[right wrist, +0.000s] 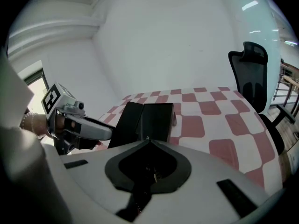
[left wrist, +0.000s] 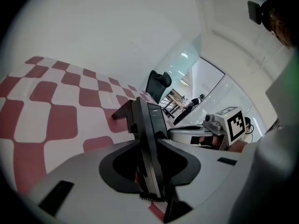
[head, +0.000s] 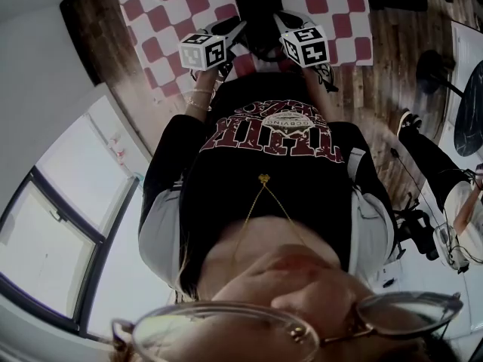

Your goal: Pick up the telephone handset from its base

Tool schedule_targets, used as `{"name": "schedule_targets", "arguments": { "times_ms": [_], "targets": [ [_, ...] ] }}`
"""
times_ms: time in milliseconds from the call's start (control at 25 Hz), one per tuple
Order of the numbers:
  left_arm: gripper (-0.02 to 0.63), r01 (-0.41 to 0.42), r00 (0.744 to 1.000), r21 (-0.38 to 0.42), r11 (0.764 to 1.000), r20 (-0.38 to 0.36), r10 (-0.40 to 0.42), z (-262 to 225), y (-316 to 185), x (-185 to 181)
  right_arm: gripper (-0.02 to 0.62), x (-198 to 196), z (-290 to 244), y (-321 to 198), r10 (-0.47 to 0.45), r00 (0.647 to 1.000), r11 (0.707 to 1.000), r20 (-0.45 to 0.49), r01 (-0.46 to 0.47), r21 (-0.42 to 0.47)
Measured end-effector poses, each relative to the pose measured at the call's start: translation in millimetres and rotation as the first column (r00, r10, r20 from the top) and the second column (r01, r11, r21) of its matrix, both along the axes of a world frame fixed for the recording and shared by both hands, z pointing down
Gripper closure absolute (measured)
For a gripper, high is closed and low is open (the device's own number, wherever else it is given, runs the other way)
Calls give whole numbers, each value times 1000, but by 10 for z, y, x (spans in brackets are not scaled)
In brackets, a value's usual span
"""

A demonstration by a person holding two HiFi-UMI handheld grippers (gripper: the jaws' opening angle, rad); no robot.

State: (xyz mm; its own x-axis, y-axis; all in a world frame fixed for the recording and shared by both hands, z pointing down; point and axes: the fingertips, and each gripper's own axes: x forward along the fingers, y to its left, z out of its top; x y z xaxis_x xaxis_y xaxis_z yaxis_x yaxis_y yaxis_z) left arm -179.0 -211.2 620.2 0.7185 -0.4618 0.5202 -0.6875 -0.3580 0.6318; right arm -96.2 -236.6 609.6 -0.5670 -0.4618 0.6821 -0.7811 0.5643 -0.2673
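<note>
A dark wooden plank floor (head: 392, 59) and plain white walls (right wrist: 177, 45) enclose the room, with a large dark-framed window (head: 45, 232) on the person's left. A table under a red-and-white checked cloth (head: 332, 6) stands in front of the person. A black high-backed office chair (right wrist: 250, 78) stands at the table's right-hand edge.

The black telephone (head: 260, 10) sits on the cloth near the table's near edge, between the 2 grippers. In the right gripper view it shows as 2 black slabs (right wrist: 152, 120) side by side. I cannot tell which is the handset, and nothing is lifted off.

The cloth to the left, right and beyond the telephone lies bare.

The left gripper (head: 240, 29), a grey-white body with a marker cube, reaches in from the telephone's left. Its own view shows its jaws (left wrist: 148, 146) pressed together into 1 narrow black blade, with the telephone (left wrist: 152, 113) rising just past the tip. Whether the tip touches it is unclear.

The right gripper (head: 281, 23) comes in from the telephone's right. Its jaws meet in a single point (right wrist: 148, 141), gripping nothing, just short of the telephone.
</note>
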Motion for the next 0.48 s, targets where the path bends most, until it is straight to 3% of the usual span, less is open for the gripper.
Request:
{"name": "schedule_targets", "arguments": {
  "times_ms": [480],
  "targets": [
    [502,-66,998,-39,997,-13,65,73,4,61,575,79,7,-2,35,999,999,-2,-35,-3]
  ]
}}
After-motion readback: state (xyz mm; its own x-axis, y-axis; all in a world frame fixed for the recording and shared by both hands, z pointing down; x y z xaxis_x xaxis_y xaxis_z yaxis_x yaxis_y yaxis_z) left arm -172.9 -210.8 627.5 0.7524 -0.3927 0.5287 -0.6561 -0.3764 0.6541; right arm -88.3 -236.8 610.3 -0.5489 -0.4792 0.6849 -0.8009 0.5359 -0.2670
